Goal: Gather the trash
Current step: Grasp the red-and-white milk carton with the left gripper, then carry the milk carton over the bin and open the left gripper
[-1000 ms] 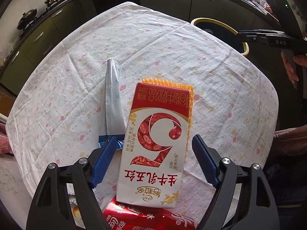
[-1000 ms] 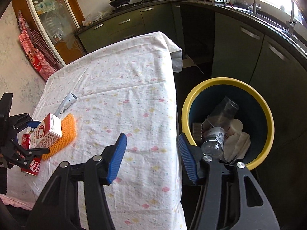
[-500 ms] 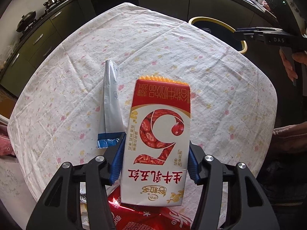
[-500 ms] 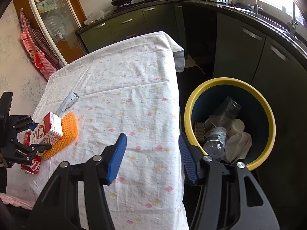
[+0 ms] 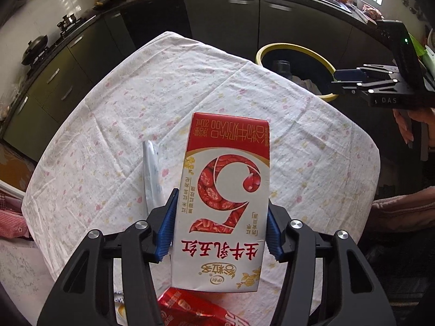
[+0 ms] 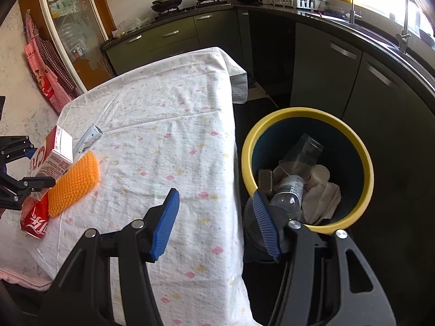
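My left gripper is shut on a red and white milk carton and holds it lifted above the table; the carton also shows in the right wrist view. My right gripper is open and empty at the table's right edge, beside the yellow-rimmed trash bin. The bin holds a plastic bottle, a clear cup and tissue. An orange bumpy pad, a silver tube and a red can lie on the table.
The table wears a white flowered cloth. Dark kitchen cabinets curve around behind the bin. A stove with pans stands at the back. A red checked cloth hangs at the left wall.
My left gripper closed on the milk carton and lifted it off the orange pad. My right gripper stayed open by the bin, shifting only slightly.
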Demonstrator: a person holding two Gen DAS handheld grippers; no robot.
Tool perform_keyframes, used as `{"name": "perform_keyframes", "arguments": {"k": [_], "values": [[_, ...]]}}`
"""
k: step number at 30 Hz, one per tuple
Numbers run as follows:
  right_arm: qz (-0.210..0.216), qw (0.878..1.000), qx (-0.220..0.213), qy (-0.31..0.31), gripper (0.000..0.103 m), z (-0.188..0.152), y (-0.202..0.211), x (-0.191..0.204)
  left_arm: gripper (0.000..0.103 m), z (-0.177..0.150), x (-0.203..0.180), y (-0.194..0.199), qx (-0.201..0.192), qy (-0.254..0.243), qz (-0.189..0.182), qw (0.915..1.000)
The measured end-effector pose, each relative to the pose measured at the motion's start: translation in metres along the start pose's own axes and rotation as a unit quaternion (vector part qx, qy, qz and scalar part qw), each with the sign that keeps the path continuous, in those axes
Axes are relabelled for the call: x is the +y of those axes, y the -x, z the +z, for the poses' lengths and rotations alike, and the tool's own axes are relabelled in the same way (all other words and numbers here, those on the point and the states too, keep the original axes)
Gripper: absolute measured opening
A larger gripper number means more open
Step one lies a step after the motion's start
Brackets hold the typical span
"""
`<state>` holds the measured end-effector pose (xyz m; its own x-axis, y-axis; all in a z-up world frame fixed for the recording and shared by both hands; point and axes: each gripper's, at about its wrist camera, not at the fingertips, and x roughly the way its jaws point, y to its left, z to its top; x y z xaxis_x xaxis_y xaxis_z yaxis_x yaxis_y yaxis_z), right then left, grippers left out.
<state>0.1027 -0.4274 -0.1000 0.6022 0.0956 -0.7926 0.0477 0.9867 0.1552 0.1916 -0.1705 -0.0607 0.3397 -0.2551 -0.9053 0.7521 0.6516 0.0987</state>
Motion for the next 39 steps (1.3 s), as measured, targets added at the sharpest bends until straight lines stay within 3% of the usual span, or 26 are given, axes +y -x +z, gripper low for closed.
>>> {"name": "perform_keyframes", "arguments": {"k": [5,11,19,24,27,30,32,39], "values": [[-0.015,0.999,-0.006,-0.030,0.055,-0.015,0.006,-0.032,0.055,0.050,-0.024,-0.010,-0.007,-0.028,-0.015,0.9995],[-0.037,0.997,-0.009,-0.069,0.055,-0.034,0.010,-0.070,0.055,0.121,-0.070,-0.038,-0.010,-0.077,-0.059,0.9952],[-0.052,0.992,-0.006,-0.118,0.055,-0.054,0.012,-0.114,0.055,0.209,-0.138,-0.110,0.014,-0.132,-0.083,0.9877],[-0.056,0.989,-0.001,-0.134,0.055,-0.062,0.011,-0.129,0.055,0.250,-0.160,-0.153,0.017,-0.133,-0.085,0.9873],[-0.061,0.988,0.000,-0.143,0.056,-0.063,0.011,-0.135,0.056,0.267,-0.169,-0.175,0.017,-0.129,-0.076,0.9885],[-0.062,0.988,0.000,-0.143,0.058,-0.062,0.010,-0.134,0.071,0.276,-0.170,-0.190,0.023,-0.123,-0.063,0.9902],[-0.060,0.989,0.000,-0.138,0.058,-0.061,0.011,-0.131,0.071,0.276,-0.169,-0.187,0.020,-0.115,-0.063,0.9911],[-0.047,0.992,0.001,-0.116,0.058,-0.056,0.008,-0.114,0.077,0.230,-0.141,-0.105,-0.024,-0.088,-0.071,0.9933]]}}
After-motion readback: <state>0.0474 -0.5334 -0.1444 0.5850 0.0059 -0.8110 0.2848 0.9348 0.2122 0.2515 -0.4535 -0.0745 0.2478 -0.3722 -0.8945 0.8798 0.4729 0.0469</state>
